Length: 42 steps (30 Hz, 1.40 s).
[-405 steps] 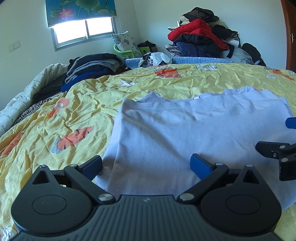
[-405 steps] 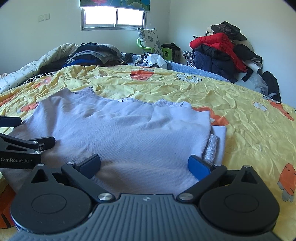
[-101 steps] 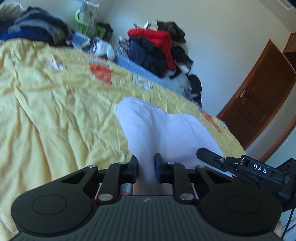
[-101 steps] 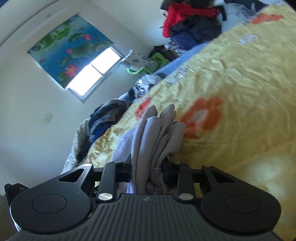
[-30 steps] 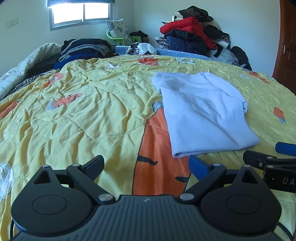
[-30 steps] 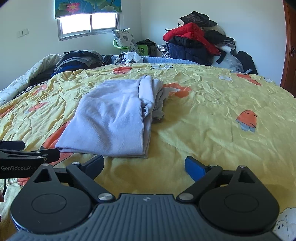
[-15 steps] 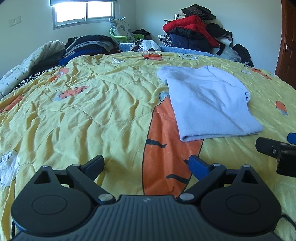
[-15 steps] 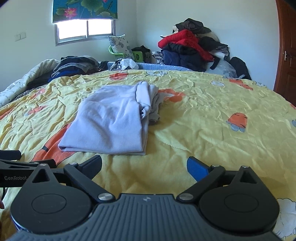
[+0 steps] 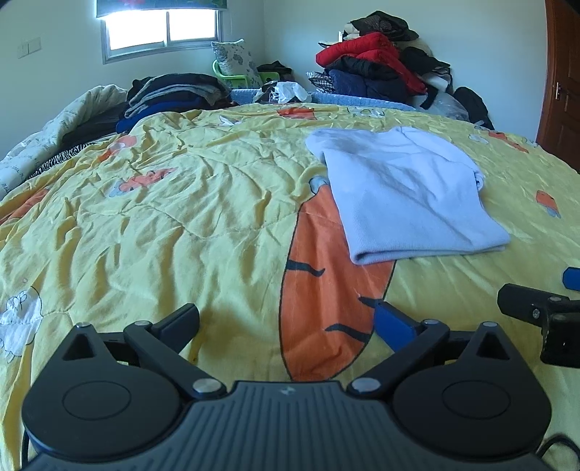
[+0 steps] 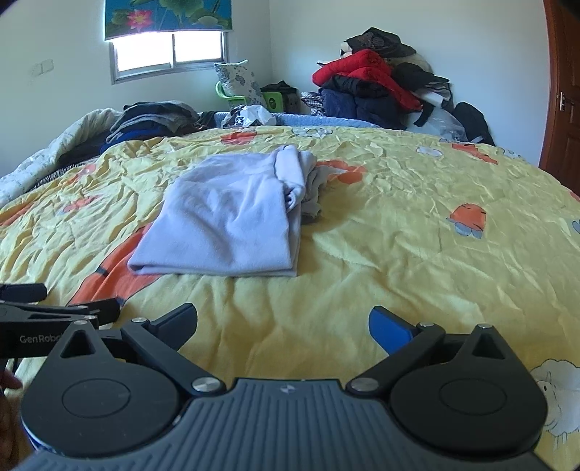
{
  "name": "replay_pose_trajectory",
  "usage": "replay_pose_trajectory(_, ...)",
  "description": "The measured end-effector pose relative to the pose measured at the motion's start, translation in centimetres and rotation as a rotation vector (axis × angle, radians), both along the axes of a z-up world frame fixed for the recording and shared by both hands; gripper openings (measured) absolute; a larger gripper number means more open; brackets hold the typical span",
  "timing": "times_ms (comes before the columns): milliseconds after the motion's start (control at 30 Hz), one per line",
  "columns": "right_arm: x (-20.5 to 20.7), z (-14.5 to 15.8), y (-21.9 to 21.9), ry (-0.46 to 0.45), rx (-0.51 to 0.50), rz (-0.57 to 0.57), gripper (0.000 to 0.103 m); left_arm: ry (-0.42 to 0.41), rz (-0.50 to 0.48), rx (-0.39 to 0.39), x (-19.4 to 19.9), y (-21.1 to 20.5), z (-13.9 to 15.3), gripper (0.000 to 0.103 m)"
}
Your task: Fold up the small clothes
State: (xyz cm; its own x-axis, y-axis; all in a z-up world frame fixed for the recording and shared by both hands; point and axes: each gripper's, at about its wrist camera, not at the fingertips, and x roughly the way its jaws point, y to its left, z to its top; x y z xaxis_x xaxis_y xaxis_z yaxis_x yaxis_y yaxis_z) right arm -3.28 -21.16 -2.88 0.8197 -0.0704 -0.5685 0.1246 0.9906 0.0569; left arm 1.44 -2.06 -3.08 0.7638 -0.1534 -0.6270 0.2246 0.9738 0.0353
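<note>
- Lavender knit garment (image 10: 232,217), folded, lay mid-bed on the yellow carrot-print quilt (image 10: 398,253).
- Left gripper (image 9: 286,320) and right gripper (image 10: 282,322) gaped, released, grasping nothing.

Right claw (image 9: 543,290) cut off at right frame edge; window blind (image 9: 159,3) cropped along top; door (image 10: 563,90) cropped at right.

Both wrist cameras sit low over the bed (image 9: 181,203), facing 12 o'clock toward the window (image 10: 170,50). The 2 views share the folded garment (image 9: 406,192): 1 o'clock left, 11 o'clock right.
</note>
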Motion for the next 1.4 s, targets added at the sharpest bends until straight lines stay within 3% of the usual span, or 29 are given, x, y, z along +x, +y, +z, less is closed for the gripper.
replay_pose_trajectory(233,-0.1,-0.3,0.4,0.010,-0.027,0.001,0.103,-0.006,0.027,-0.002,-0.3,1.2,0.0,0.103)
replay_pose_trajectory(333,0.4,-1.1,0.6,0.078,-0.035,0.018,0.103,-0.001,0.024,-0.026,-0.4,1.8,-0.1,0.103)
replay_pose_trajectory(1400,0.2,-1.2,0.8,0.081,-0.047,0.018,0.103,-0.001,0.032,-0.014,-0.5,1.9,-0.3,0.103)
